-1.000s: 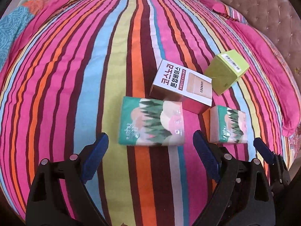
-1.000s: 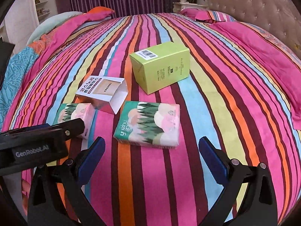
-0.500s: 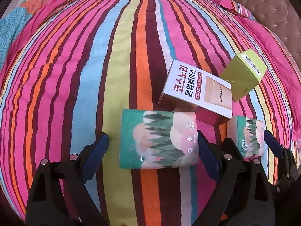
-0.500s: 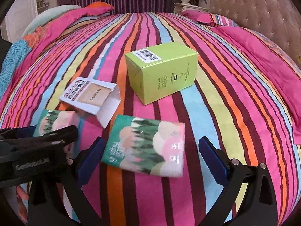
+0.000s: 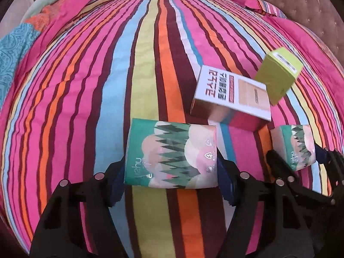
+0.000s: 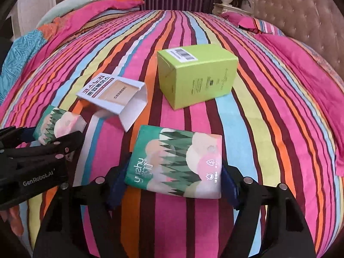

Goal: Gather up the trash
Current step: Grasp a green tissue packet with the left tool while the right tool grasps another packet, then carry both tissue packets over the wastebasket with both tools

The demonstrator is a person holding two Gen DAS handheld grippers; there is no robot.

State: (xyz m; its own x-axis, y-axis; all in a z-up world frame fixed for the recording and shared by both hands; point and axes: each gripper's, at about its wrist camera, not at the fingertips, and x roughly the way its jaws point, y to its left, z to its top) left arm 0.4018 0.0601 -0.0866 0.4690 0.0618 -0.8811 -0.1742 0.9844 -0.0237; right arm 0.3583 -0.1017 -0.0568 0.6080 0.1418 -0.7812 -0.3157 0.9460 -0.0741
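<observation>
Two green tissue packs with a forest print lie on the striped bed. My left gripper (image 5: 172,180) is shut on the left tissue pack (image 5: 172,157), its blue pads pressing both ends. My right gripper (image 6: 172,182) is shut on the right tissue pack (image 6: 178,163) the same way. Each view shows the other gripper with its pack: the right one at the left wrist view's right edge (image 5: 294,148), the left one at the right wrist view's left edge (image 6: 58,126). A white Korean-lettered box (image 6: 114,92), open at one end, and a lime green box (image 6: 197,73) lie beyond.
The striped bedspread (image 5: 107,86) covers the whole bed. Pink pillows (image 6: 253,21) and a tufted headboard (image 6: 301,13) are at the far right. A folded blue and pink quilt (image 6: 32,43) lies at the left edge. Purple curtains hang behind.
Both grippers moved forward over the bed and closed, each on its own tissue pack. The packs now sit between the pads, slightly tilted. The two boxes stayed put.
</observation>
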